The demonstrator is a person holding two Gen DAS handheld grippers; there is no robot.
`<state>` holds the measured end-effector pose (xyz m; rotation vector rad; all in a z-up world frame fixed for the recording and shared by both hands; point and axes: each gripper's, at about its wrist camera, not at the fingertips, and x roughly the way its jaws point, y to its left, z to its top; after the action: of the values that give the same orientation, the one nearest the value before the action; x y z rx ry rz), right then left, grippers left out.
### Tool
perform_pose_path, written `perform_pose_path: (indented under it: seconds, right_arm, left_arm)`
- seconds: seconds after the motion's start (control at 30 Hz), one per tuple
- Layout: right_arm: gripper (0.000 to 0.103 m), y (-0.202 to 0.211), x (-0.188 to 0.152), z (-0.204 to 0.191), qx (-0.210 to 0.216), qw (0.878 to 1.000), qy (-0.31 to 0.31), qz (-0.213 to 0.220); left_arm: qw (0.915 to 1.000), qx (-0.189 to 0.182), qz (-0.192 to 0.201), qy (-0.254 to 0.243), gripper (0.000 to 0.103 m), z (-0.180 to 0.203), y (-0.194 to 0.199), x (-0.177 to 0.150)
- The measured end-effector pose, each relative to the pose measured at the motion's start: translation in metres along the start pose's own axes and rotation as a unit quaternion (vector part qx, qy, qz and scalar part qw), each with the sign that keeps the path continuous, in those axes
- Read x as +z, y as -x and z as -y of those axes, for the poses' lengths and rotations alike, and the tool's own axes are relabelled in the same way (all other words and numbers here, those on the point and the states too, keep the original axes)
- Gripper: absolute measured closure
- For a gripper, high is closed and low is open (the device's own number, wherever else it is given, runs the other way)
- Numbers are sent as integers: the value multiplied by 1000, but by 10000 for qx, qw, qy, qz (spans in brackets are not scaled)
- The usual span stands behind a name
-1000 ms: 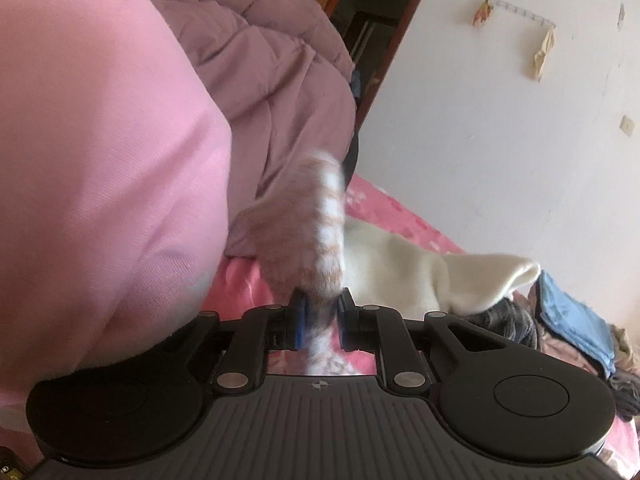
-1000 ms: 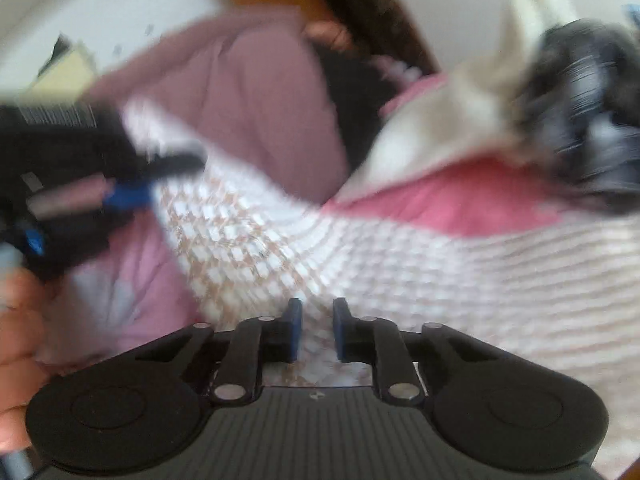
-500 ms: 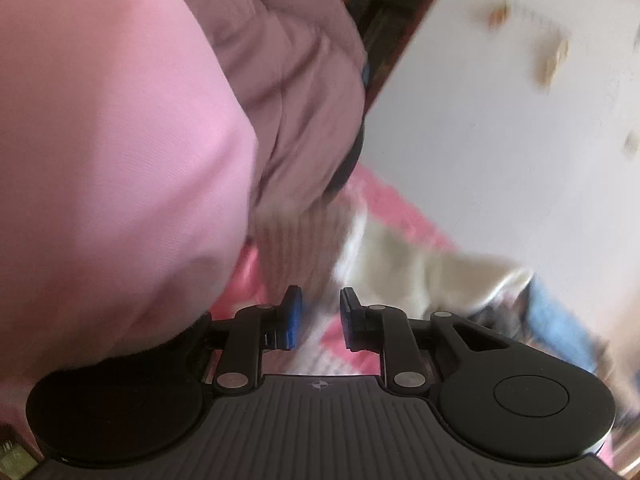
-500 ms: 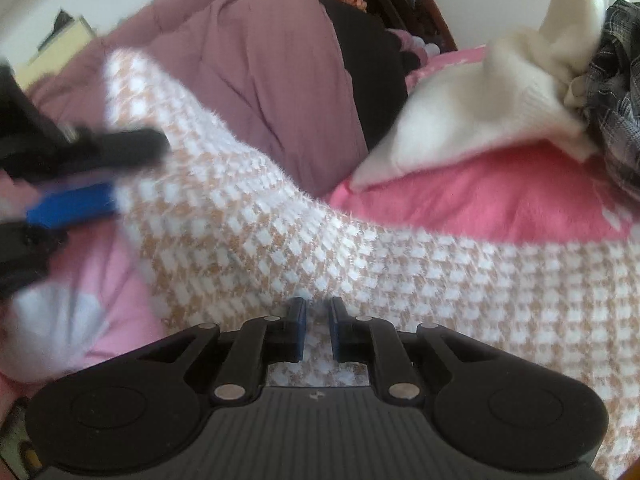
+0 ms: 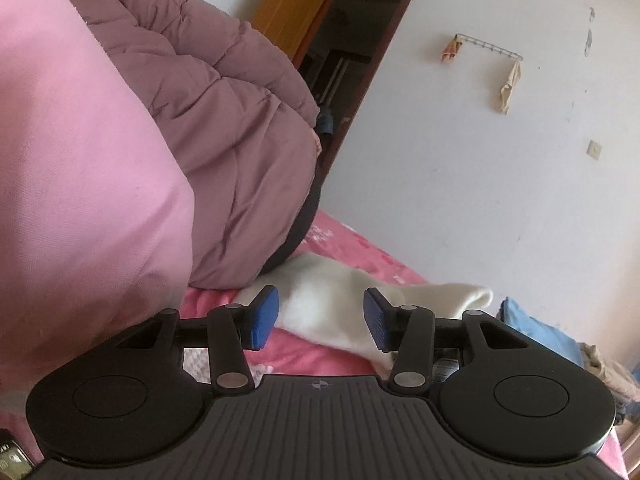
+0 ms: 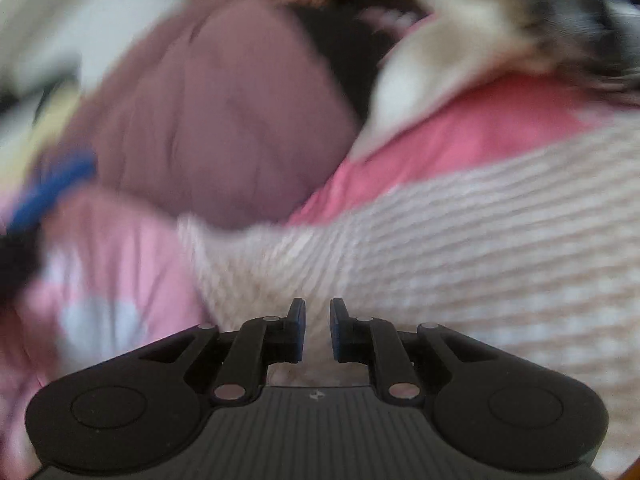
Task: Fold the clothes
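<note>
Left gripper (image 5: 318, 318): blue-padded jaws spread wide, nothing between them. It hangs above the pink bedsheet (image 5: 320, 354), with a cream-white fleecy garment (image 5: 340, 304) lying beyond its tips

Right gripper (image 6: 318, 330): jaws drawn nearly together with a narrow gap. The beige-and-white checked knit sweater (image 6: 460, 248) runs under and past the tips; whether an edge is pinched there is hidden and the view is motion-blurred, so cannot tell

Sweater lies spread across the bedsheet in the right wrist view, its left end tapering toward the mauve quilted duvet (image 6: 224, 120). Fold state not readable from this

Judgement on handling: the knit is soft and stretchy, so take hems or seams, not mid-panel. Lay each flap flat and smooth it. Keep it clear of the duvet and the cream garment so nothing gets caught in a fold
</note>
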<state>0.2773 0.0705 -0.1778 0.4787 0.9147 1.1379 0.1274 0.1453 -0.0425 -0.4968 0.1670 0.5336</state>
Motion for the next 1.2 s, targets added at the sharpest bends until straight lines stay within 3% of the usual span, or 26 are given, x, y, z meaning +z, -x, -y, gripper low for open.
perform_pose_path:
  seconds: [0.1, 0.2, 0.3, 0.37, 0.5, 0.6, 0.67, 0.77, 0.87, 0.97, 1.07, 1.2]
  right_arm:
    - [88, 1, 7, 8, 137, 9989, -431, 154]
    - [88, -37, 7, -3, 161, 9987, -394, -292]
    - [89, -65, -1, -18, -68, 9985, -159, -520]
    - [87, -64, 0, -15, 27, 9977, -419, -527]
    - [87, -10, 8, 7, -282, 9956, -834, 313]
    - [89, 19, 16, 41, -932, 9776, -1639, 930]
    - [96, 27, 21, 52, -1061, 9672, -2079, 1004]
    - [89, 42, 28, 47, -1084, 9628, -2249, 1028]
    - [78, 92, 24, 32, -1013, 9615, -2203, 1295]
    - [77, 168, 5, 30, -1082, 9528, -2384, 1536]
    - [76, 258, -25, 30, -1594, 9377, -2500, 1811]
    - [76, 375, -80, 23, -2633, 9058, -2569, 2104]
  left_arm:
    - [10000, -62, -72, -23, 55, 1, 1, -2]
    - [10000, 14, -67, -2, 55, -4, -3, -3]
    - [9999, 133, -94, -11, 55, -10, -11, -2]
    - [9999, 129, -103, 5, 55, -11, -12, -3]
    - [9999, 109, -85, -40, 55, -9, -11, -6]
    - [9997, 163, -93, -154, 55, -7, -13, -10]
    - [9993, 221, -113, -263, 55, -5, -16, -13]
    - [9988, 235, -161, -397, 55, -2, -21, -16]
    - [9979, 183, -239, -576, 54, 3, -24, -21]
    - [9945, -76, -529, -904, 49, 15, -28, -30]
    - [9840, -481, -914, -1449, 48, 33, -30, -46]
    - [9607, -1089, -1465, -2094, 48, 65, -19, -76]
